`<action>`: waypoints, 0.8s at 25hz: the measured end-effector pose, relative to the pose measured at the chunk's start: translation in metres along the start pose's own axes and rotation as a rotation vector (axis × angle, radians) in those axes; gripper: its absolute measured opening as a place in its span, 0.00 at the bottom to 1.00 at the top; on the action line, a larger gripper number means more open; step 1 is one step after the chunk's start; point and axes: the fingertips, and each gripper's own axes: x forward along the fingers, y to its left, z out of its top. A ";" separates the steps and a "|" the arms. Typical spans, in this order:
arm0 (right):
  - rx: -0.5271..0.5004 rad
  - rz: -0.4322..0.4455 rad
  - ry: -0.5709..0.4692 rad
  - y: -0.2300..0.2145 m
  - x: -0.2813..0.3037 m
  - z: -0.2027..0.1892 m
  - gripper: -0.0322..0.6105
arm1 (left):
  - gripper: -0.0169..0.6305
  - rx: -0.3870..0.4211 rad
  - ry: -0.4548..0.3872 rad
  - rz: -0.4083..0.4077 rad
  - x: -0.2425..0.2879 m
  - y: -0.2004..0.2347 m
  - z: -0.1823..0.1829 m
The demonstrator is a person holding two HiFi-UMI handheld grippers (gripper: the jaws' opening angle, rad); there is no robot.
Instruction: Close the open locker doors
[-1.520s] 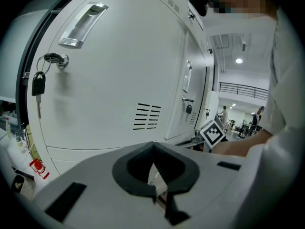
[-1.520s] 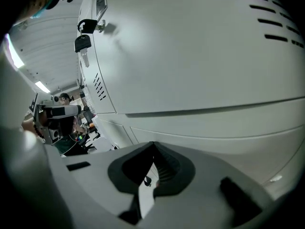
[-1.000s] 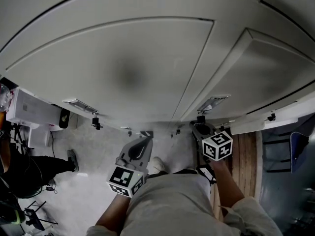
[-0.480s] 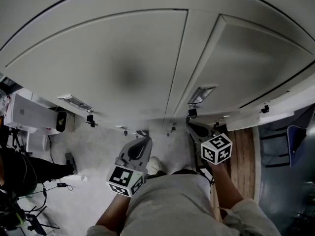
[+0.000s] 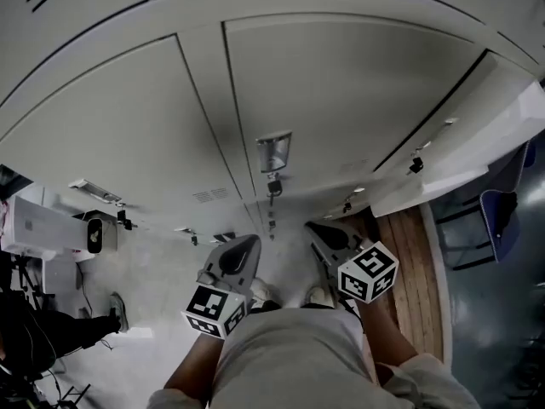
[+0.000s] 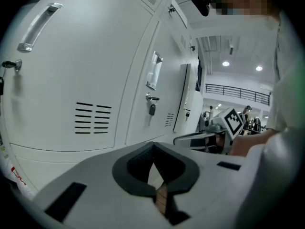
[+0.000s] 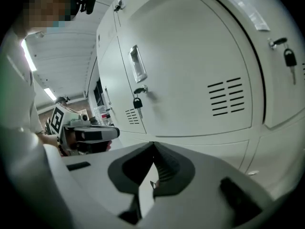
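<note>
A row of pale grey locker doors fills the head view. The middle door [image 5: 332, 92] lies flush, with a metal handle [image 5: 274, 152] and a hanging key [image 5: 274, 186]; the same handle [image 6: 153, 73] and key [image 6: 151, 109] show in the left gripper view. Further right, one door [image 5: 473, 156] stands out from the row, and its edge [image 6: 183, 97] is visible past the key. My left gripper [image 5: 249, 244] and right gripper [image 5: 317, 228] hang low in front of the lockers, both shut and holding nothing, neither touching a door. The right gripper view shows a closed door [image 7: 190, 66] with its handle [image 7: 137, 63].
A white box-shaped appliance [image 5: 43, 227] stands on the floor at left. A wooden floor strip [image 5: 417, 267] and a blue chair [image 5: 502, 211] lie at right beyond the protruding door. My own body fills the lower middle. People stand far off [image 6: 248, 112].
The door with the handle, ajar a second ago, now lies flush with the row. The view has swung right along the lockers. My right gripper has drawn back slightly from that door.
</note>
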 end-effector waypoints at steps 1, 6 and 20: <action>-0.002 -0.006 -0.008 0.000 -0.008 0.002 0.09 | 0.05 0.004 0.000 -0.011 0.004 -0.007 0.001; 0.000 -0.025 -0.034 -0.001 -0.045 0.006 0.09 | 0.05 0.039 -0.001 -0.048 0.022 -0.044 0.007; 0.015 0.018 -0.085 -0.001 -0.105 0.010 0.09 | 0.05 0.089 0.004 -0.119 0.056 -0.124 0.018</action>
